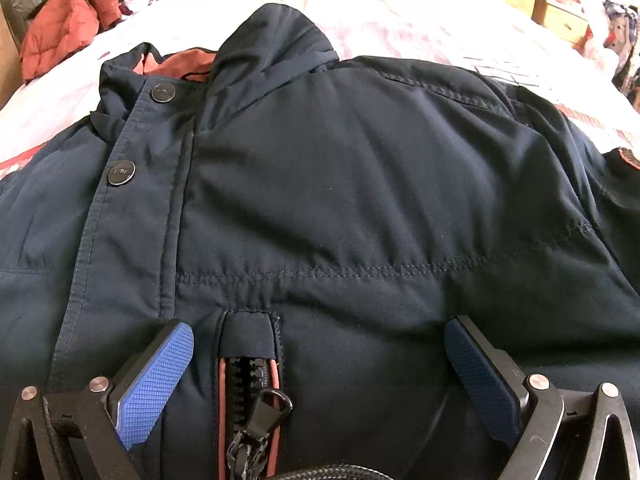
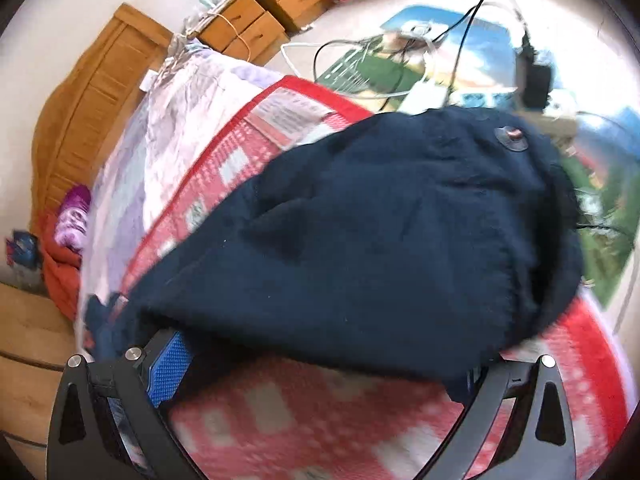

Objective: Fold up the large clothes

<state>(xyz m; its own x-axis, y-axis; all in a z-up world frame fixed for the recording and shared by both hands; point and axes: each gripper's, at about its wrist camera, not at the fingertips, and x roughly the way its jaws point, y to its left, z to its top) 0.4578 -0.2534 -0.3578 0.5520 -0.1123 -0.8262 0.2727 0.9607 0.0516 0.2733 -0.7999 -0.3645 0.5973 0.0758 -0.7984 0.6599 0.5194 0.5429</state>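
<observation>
Jacket (image 1: 340, 200) fold barely begun, with one part up in the air on the right.

Ahead of the left gripper (image 1: 320, 364) the dark jacket lies front-up on the bed (image 1: 400, 12), snaps closed, chest flat, hood bunched at the far end; the jaws are spread wide just above the zip pocket (image 1: 250, 392), holding nothing. The right gripper (image 2: 324, 364) has a bulky dark part, probably a sleeve or side panel, lifted between its fingers over the red patterned cover (image 2: 320, 420); motion blur hides the far finger, so I cannot tell whether it is clamped. Every fold remains to do.
</observation>
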